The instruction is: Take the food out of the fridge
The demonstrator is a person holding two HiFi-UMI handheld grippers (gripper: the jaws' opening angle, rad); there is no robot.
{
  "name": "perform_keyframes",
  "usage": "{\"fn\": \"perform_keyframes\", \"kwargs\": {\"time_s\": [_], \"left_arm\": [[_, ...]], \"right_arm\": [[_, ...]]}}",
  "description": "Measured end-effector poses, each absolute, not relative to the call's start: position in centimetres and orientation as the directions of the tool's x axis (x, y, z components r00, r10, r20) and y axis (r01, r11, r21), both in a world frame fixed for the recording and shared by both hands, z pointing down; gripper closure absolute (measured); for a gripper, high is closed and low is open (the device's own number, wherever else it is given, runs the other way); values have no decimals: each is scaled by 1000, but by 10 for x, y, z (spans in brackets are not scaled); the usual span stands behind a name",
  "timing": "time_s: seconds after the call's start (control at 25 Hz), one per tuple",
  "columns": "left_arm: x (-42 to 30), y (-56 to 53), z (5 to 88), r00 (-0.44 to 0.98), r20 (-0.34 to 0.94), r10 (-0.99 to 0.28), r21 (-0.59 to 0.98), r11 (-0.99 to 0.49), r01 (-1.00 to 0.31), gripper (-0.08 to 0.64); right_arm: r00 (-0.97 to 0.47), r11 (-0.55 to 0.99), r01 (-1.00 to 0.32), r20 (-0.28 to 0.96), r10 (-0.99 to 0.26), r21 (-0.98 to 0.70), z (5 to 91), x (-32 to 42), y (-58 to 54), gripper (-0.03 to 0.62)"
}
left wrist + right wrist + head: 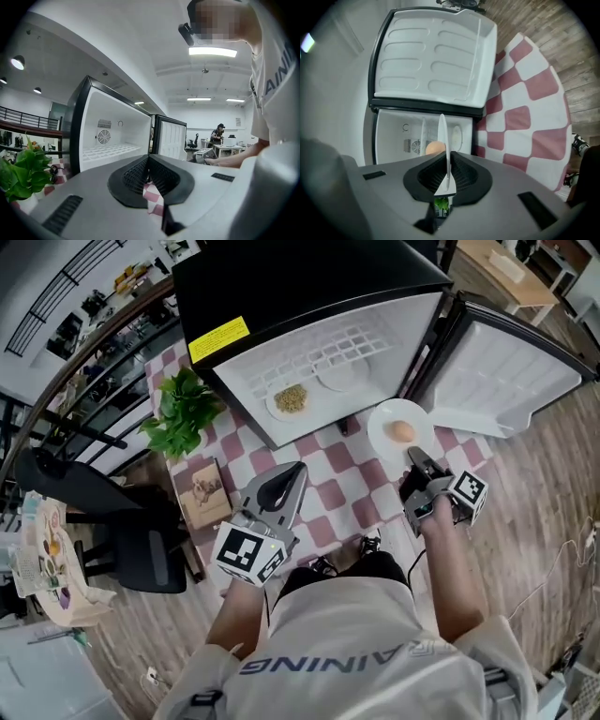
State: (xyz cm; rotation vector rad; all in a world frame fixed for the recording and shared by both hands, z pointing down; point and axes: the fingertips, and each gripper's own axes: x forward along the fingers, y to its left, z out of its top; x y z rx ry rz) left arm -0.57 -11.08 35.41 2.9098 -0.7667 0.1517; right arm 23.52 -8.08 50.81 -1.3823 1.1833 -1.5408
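Right gripper (446,161): clamped on white round plate (382,416) by its rim, likely so the brown egg-shaped food (401,431) rides flat.
Left gripper (149,164): jaws together, empty.

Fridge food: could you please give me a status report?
Right gripper shut on plate carrying round food, outside fridge. Left gripper shut, empty. Grain plate inside. Nothing blocking.

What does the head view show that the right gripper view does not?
Only the head view: the left gripper and the person's shirt. Only the right gripper view: the fridge's fan vent, and the white plate edge-on between the right gripper's jaws. Both: that plate with its round food, the open fridge door, the checkered cloth.
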Motion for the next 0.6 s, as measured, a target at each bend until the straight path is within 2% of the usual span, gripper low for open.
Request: {"fn": "perform_keyframes", "kwargs": {"time_s": [0.16,0.6], "left_arm": [[7,-105,363,879,152,-452,111,-876,-469,552],[8,-99,379,875,220,-431,99,-883,-460,552]], "right_arm": [[-127,-376,-27,377,-918,-926,557,247,-56,555],[-128,-446,4,441,-888,-895,636,256,-41,555]]}}
